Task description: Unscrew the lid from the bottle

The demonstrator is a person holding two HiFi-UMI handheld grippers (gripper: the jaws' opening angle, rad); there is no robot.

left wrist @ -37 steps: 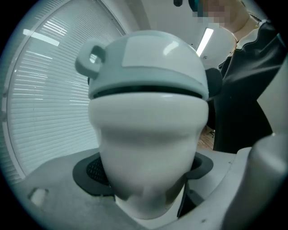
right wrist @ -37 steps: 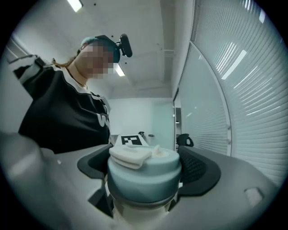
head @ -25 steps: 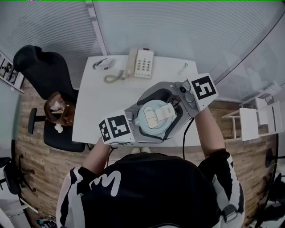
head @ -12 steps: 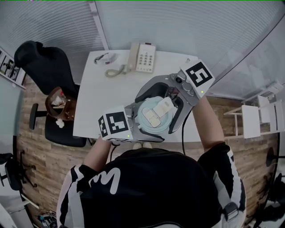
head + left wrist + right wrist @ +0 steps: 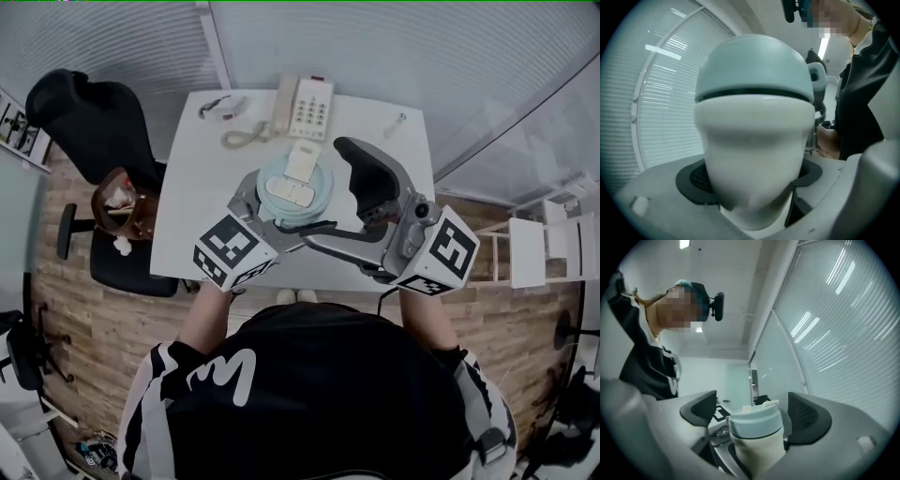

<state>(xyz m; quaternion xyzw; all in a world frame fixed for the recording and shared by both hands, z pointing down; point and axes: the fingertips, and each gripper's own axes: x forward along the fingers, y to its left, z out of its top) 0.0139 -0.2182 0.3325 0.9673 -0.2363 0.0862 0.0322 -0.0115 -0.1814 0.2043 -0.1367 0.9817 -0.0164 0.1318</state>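
A white bottle (image 5: 752, 154) with a pale blue flip lid (image 5: 295, 184) stands upright over the white table (image 5: 199, 211). My left gripper (image 5: 289, 214) is shut on the bottle's body, below the lid's dark seam (image 5: 754, 95). The bottle fills the left gripper view. My right gripper (image 5: 336, 202) is open and off the lid, to the bottle's right, one black pad (image 5: 367, 176) standing clear of it. In the right gripper view the lid (image 5: 754, 423) shows between the two spread pads (image 5: 806, 418), with nothing gripped.
A cream telephone (image 5: 306, 106) with a coiled cord lies at the table's far edge, with a small dark item (image 5: 219, 107) to its left and a pen-like item (image 5: 393, 123) to its right. A black office chair (image 5: 82, 127) and a brown bag (image 5: 122, 214) stand left of the table.
My right gripper has let go of the lid, opened and drawn back to the near right. The left gripper has carried the bottle farther out and left over the table.
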